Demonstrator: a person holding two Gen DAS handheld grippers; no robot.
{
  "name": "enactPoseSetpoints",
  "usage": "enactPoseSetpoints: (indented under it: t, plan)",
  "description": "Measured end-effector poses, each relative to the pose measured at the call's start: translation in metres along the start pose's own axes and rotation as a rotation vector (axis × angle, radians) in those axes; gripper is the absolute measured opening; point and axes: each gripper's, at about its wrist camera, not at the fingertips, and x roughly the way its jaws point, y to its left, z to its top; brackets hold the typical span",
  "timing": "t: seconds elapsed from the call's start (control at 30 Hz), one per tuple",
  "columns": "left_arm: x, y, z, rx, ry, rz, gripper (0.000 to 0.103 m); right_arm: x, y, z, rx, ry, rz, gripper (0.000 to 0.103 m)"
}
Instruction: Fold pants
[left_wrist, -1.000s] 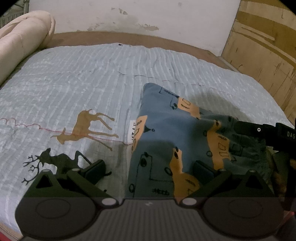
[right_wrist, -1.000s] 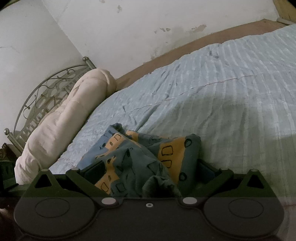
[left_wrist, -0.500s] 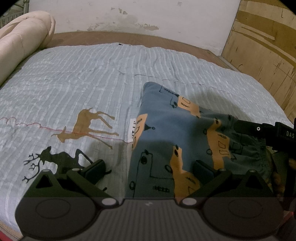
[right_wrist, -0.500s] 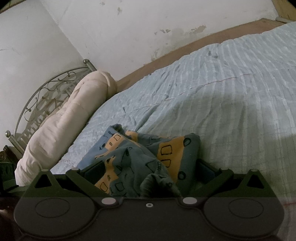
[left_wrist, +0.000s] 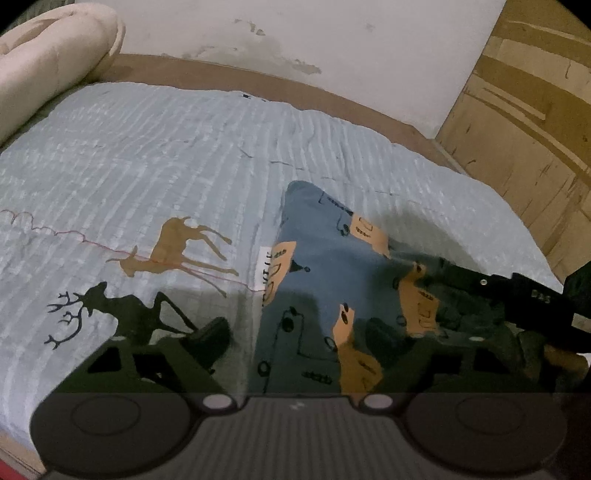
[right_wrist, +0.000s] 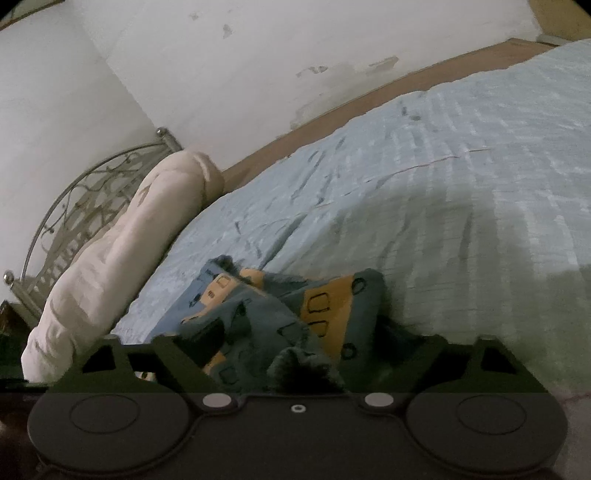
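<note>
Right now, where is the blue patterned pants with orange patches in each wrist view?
Left wrist: blue patterned pants lie centre-right, reaching down between the fingers.
Right wrist: pants bunched at lower centre.
Shared landmark: rolled cream blanket upper left, left.

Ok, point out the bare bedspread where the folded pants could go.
Free: the bedspread between the rolled blanket and the pants, beyond the deer prints. Crowded: the near right, around the right claw.
</note>
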Motion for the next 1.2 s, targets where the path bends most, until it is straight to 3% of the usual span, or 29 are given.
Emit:
enactPoseSetpoints:
  t: [0.2, 0.27, 0.37, 0.43, 0.53, 0.7, 1.2]
  plan:
    - [0.001, -0.004, 0.003, -0.002, 0.035, -0.004, 0.058, -0.003, -0.004, -0.001, 0.028, -0.017, -0.03, 0.054]
    - [0.002, -0.007, 0.004, 0.005, 0.04, 0.008, 0.055, -0.002, -0.002, -0.002, 0.021, -0.018, -0.035, 0.051]
    - [0.001, -0.01, 0.006, 0.013, 0.039, 0.024, 0.043, -0.002, 0.002, -0.003, 0.004, -0.02, -0.047, 0.045]
    - [0.001, -0.011, 0.007, 0.015, 0.041, 0.017, 0.03, -0.002, 0.004, -0.004, -0.006, -0.022, -0.053, 0.041]
    - [-0.001, -0.015, 0.009, 0.028, 0.036, 0.021, 0.023, -0.003, 0.008, -0.005, -0.028, -0.029, -0.068, 0.034]
    - [-0.003, -0.018, 0.011, 0.04, 0.025, 0.031, 0.015, -0.006, 0.019, -0.005, -0.077, -0.046, -0.093, 0.027]
    - [-0.016, -0.027, 0.016, 0.084, -0.017, 0.026, 0.005, -0.017, 0.032, -0.008, -0.117, -0.101, -0.109, 0.02]
